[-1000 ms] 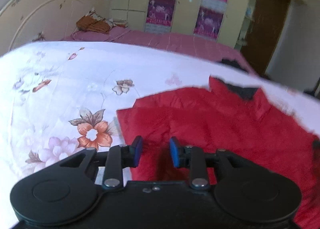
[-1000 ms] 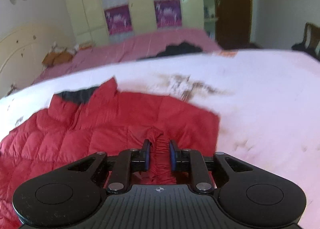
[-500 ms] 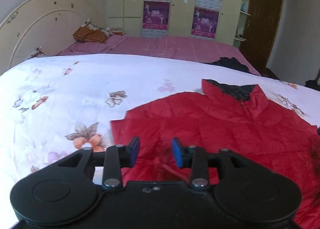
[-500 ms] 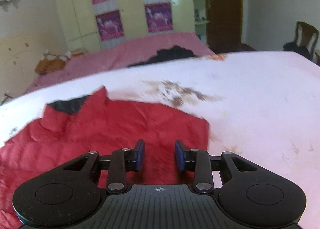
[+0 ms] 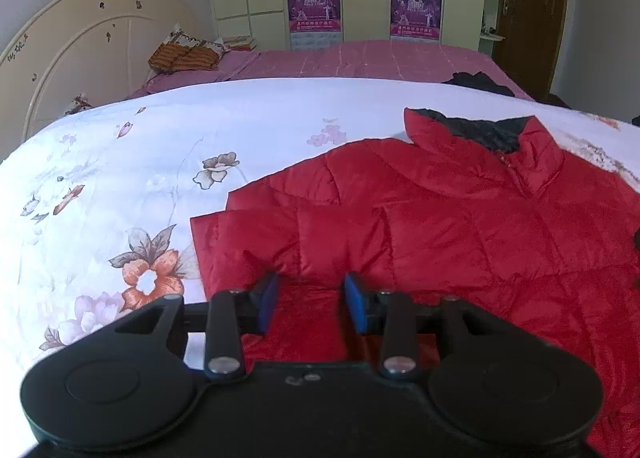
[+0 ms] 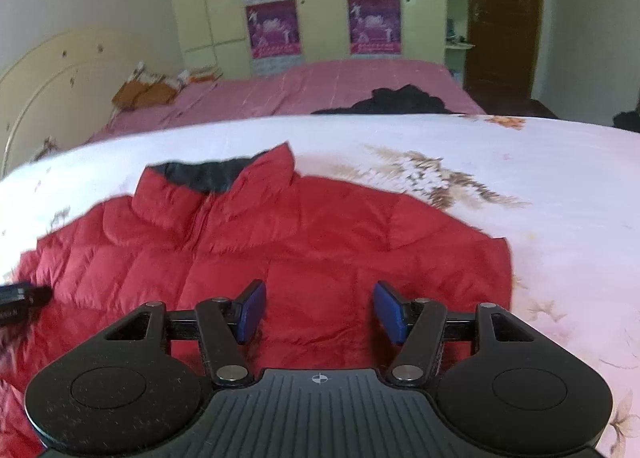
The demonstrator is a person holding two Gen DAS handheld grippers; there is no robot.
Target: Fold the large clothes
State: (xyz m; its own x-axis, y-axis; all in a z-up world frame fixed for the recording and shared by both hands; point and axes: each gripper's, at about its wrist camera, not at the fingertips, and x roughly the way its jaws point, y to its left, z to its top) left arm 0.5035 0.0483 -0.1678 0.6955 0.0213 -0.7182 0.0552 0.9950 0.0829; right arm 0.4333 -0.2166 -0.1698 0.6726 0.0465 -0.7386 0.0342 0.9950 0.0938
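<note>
A red puffer jacket [image 5: 440,226] lies spread on the white floral quilt [image 5: 120,178], front up, its collar [image 5: 480,130] with dark lining at the far end. My left gripper [image 5: 311,306] hovers over the jacket's near left part. Its blue pads are apart and its jaws are opening, with red fabric below the gap and nothing pinched. In the right wrist view the jacket [image 6: 320,250] fills the middle. My right gripper [image 6: 320,312] is over its lower right part, jaws opening wide and holding nothing. A black tip [image 6: 20,296] shows at the left edge.
Beyond the quilt is a pink bedspread [image 5: 360,58] with a black garment [image 5: 476,82] and an orange-brown cushion [image 5: 184,56]. A cream headboard [image 5: 80,58] stands at the left. A wardrobe with purple posters [image 5: 416,6] and a brown door [image 5: 528,10] stand behind.
My right gripper let go of the fold of red fabric it pinched and spread its jaws wide. The left jaws widened slightly. Both views shifted, showing more of the jacket and collar.
</note>
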